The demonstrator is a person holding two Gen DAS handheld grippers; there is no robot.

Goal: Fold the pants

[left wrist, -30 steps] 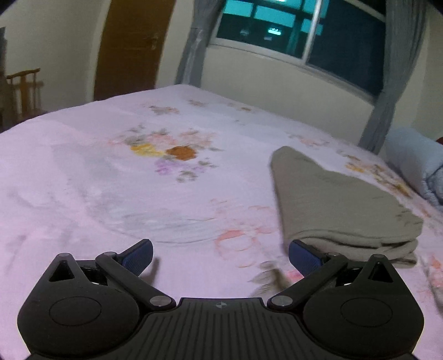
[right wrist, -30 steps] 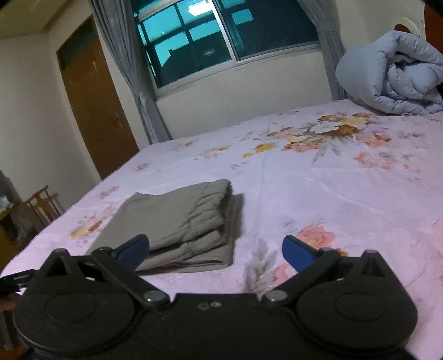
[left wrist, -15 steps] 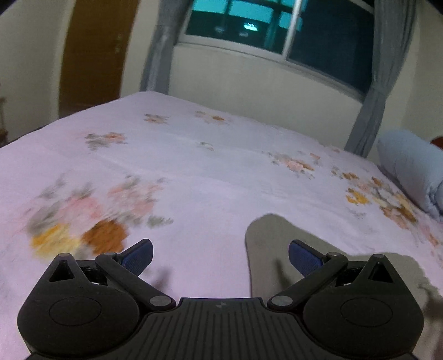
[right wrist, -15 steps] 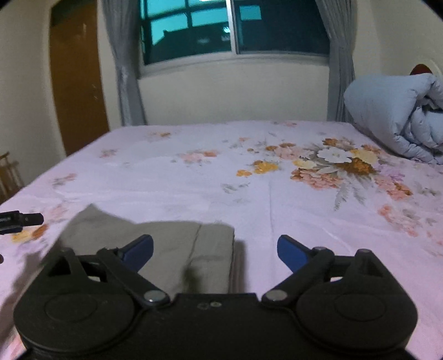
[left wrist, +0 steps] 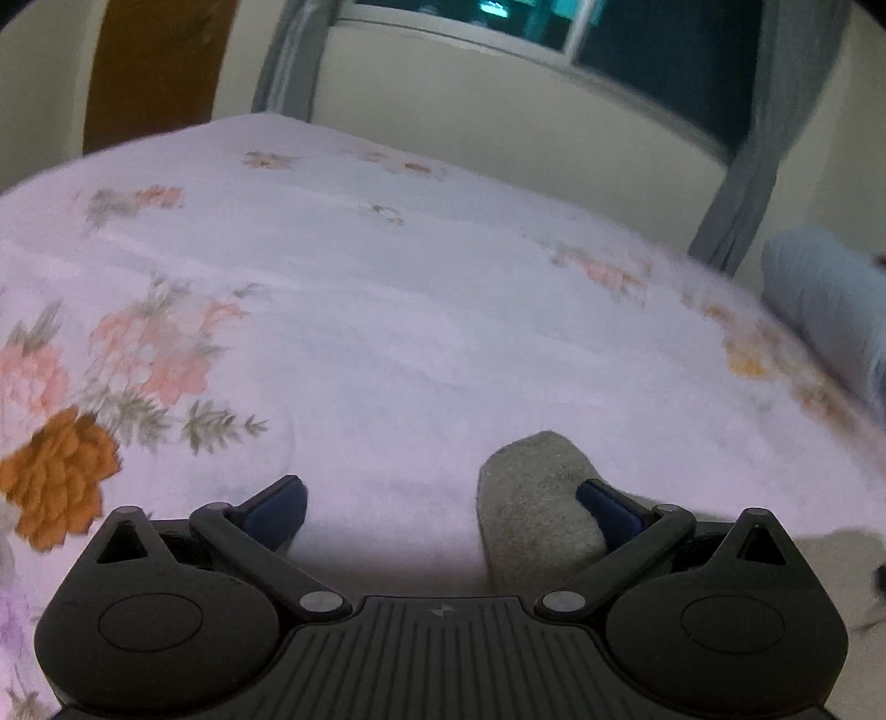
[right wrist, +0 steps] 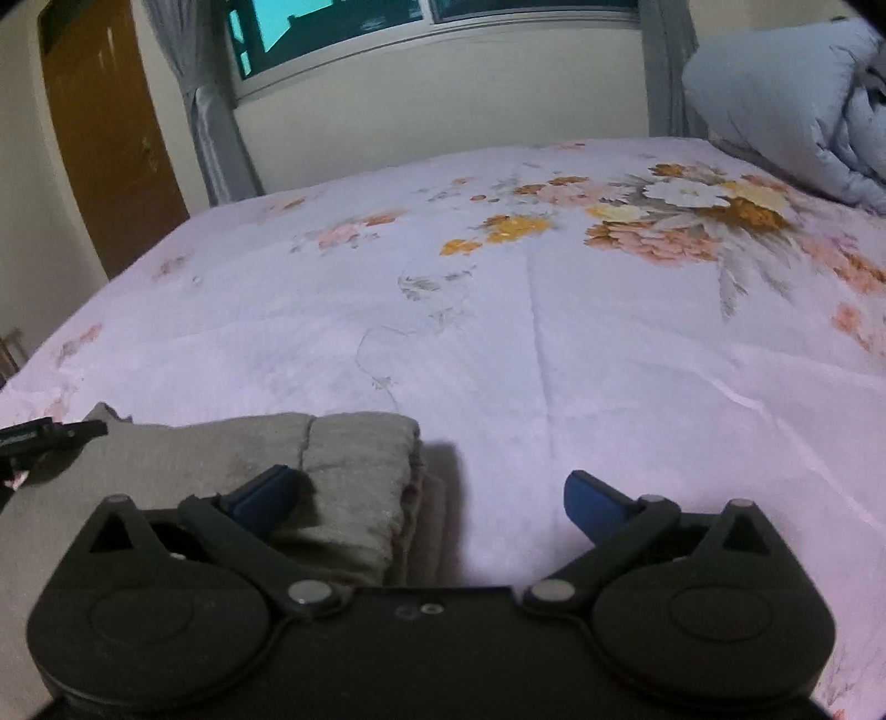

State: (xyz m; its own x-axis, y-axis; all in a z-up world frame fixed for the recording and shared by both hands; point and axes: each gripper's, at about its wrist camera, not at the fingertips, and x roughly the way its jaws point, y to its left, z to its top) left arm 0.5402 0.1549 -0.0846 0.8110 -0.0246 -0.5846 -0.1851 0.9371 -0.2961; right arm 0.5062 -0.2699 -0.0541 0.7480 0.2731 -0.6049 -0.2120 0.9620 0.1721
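Bedroom: bed [right wrist: 554, 343] under a pink floral sheet fills both views, lit dimly.
Left gripper [left wrist: 440, 507]: low over the sheet, jaws spread wide and holding nothing; its blue pads [left wrist: 277, 509] are apart, and the right-hand one lies against the near end of the pants.
Right gripper [right wrist: 426, 495]: low over the bed, jaws as wide as they go after a brief dip and re-opening, nothing gripped; the left pad sits over the pants, the right pad over bare sheet.
Pants [right wrist: 354, 471]: grey-brown, folded into a flat stack on the sheet; in the right view the stack lies at lower left with its layered edge between the jaws; in the left view only a rounded end [left wrist: 534, 498] shows at lower right, inside the jaws.
Sheet middle: orange and pink flower prints, a crease running away from the right gripper.
Duvet [right wrist: 786, 105]: pale blue, rolled up at the far right of the bed.
Far wall: cream, with a window [right wrist: 343, 27], grey curtains [right wrist: 210, 122] at each side, and a brown door [right wrist: 111, 144] at left.
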